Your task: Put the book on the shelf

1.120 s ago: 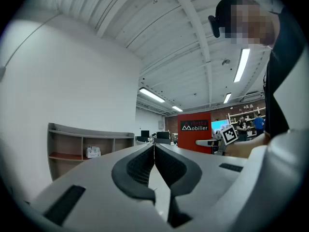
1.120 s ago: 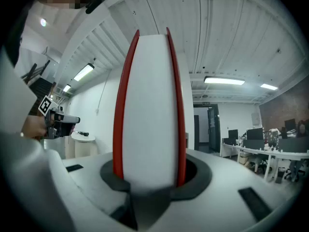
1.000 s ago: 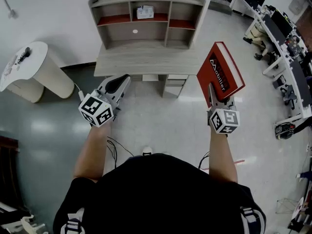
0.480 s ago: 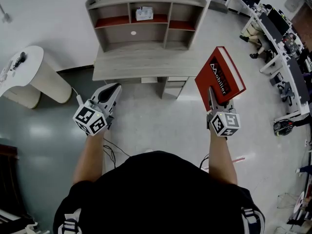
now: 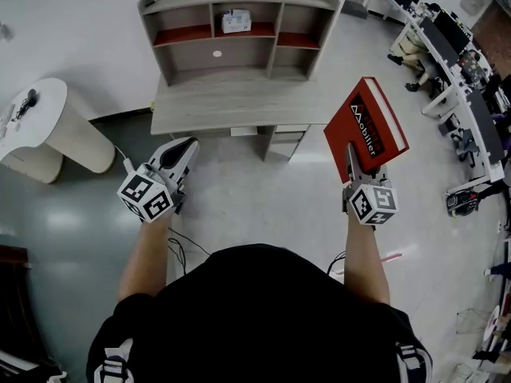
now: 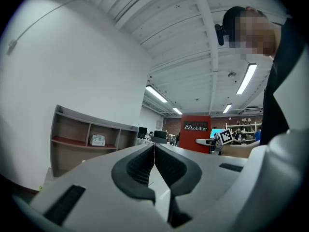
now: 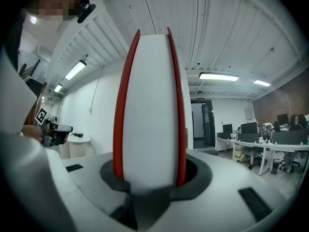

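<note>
A red hardback book (image 5: 369, 126) with white lettering stands up from my right gripper (image 5: 356, 163), whose jaws are shut on its lower edge. In the right gripper view the book (image 7: 149, 105) fills the middle, white page block between two red covers, clamped by the dark pads. The wooden shelf unit (image 5: 236, 30) stands on a desk (image 5: 239, 102) ahead, apart from the book. My left gripper (image 5: 180, 155) hangs left of the desk front with its pads (image 6: 145, 163) pressed together on nothing. The shelf (image 6: 87, 137) and the book (image 6: 195, 132) also show in the left gripper view.
A small white box (image 5: 237, 20) sits in the shelf's upper middle compartment. A round white table (image 5: 36, 126) stands at the left. Office desks with monitors (image 5: 455, 62) line the right side. Cables (image 5: 188, 242) trail on the floor near my feet.
The right gripper and the book have shifted slightly right and forward. The left gripper dropped a little to the left and then held still.
</note>
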